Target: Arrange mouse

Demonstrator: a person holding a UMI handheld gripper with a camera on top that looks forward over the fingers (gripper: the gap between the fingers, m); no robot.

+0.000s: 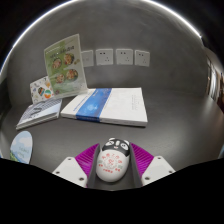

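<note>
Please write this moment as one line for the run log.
gripper: shut on mouse | mouse: white, between the pads | ahead: books on table

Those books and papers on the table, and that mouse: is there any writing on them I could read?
None can be read.
Upright booklet: print too small.
Flat book: cover text blurred.
Wall papers: unreadable.
Mouse, gripped between the jaws: dark markings, illegible.

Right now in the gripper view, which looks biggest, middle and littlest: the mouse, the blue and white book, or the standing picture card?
1. Blue and white book
2. Standing picture card
3. Mouse

The mouse, between the gripper fingers, sits nearest the camera, so its rank is unsure.
</note>
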